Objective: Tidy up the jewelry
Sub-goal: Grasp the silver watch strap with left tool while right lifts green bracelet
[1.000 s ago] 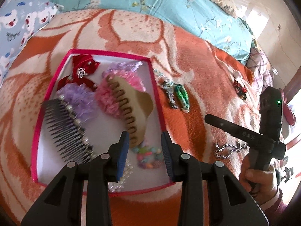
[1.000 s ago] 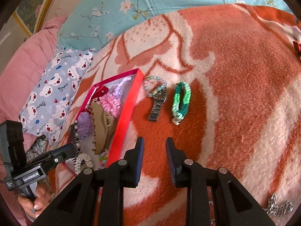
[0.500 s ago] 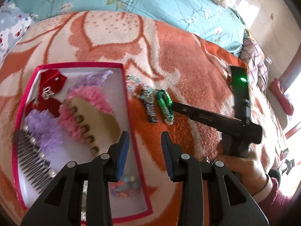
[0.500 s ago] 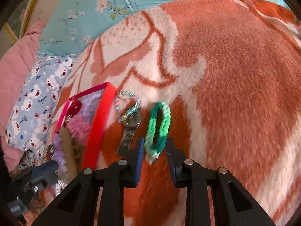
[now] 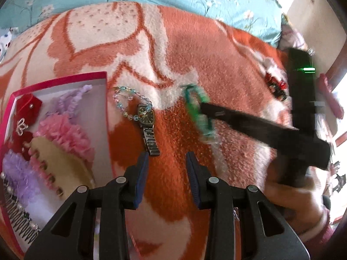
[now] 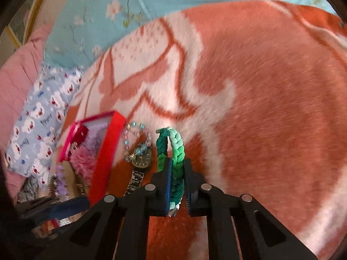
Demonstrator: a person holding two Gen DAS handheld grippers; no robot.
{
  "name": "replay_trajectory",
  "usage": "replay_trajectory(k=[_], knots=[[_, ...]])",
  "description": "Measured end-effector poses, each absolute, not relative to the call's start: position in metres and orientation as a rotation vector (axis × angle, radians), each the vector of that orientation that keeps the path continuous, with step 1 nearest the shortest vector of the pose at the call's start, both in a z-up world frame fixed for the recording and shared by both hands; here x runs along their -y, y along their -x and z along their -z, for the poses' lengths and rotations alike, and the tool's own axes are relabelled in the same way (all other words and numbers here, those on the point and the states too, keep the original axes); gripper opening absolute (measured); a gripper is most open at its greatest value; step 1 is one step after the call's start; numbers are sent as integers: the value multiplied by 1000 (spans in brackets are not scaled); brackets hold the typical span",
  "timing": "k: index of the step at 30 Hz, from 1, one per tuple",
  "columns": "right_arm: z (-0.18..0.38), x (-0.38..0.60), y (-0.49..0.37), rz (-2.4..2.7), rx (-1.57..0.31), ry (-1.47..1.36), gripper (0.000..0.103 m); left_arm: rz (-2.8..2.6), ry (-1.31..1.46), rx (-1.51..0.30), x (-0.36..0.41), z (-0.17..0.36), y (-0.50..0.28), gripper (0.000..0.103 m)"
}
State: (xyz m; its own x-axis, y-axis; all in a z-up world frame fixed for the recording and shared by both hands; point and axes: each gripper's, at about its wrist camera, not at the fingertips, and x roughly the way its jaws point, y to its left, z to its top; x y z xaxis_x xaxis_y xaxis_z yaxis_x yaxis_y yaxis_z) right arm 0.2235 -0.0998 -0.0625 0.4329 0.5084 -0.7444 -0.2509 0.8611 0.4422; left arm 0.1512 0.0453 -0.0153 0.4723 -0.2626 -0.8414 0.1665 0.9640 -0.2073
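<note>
Bracelet: green braided cord bracelet (image 6: 176,162), two-tone dark to mint, lying on the orange-and-white fleece blanket (image 6: 271,108), just right of the gold-faced wristwatch with metal band (image 6: 141,159); blurred in the left view (image 5: 198,112).
Right gripper (image 6: 177,184): we see its jaws closing, one braid strand between the blue pads, pads pressing on it.
Left gripper (image 5: 167,173): we log jaws apart, nothing between them, hovering over blanket near the watch strap end.
Box: pink-rimmed white cardboard tray (image 5: 65,80) at left, already holding a beige claw clip (image 5: 58,162), pink ruffled scrunchie (image 5: 69,134), other hair pieces.
Beads: pale blue-and-clear beaded bracelet (image 5: 128,101) touching the watch, far side.
Handling: we judge it light, soft, floppy, not fragile; cord squashes, may droop or swing when lifted.
Hold point: mid-strand on one side, as now; we judge the knotted far end bulkier, less sure.
Risk: pads may snag blanket pile.
</note>
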Motion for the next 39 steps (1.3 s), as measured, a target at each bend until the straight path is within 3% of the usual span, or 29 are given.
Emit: replay_trajectory(k=[12,14,20,33,39], knots=[[15,173,-190,-441,-891,-444,10,114,-115,-1139,-5,57,-193,31],[11,176,-186,-445,-879,-458,10,127,-133,-1143,-1,60,-194,0],[2,183,-178,-454,-854,-480,10,228,4,-1120,-12,60,-179,0],[0,186,-157,-456,-851,-486,10,336,172,-926,-47,-8,-124,0],[0,184,-152,-461,-851,-487,10,266,157,-997,-41,9,-144,0]])
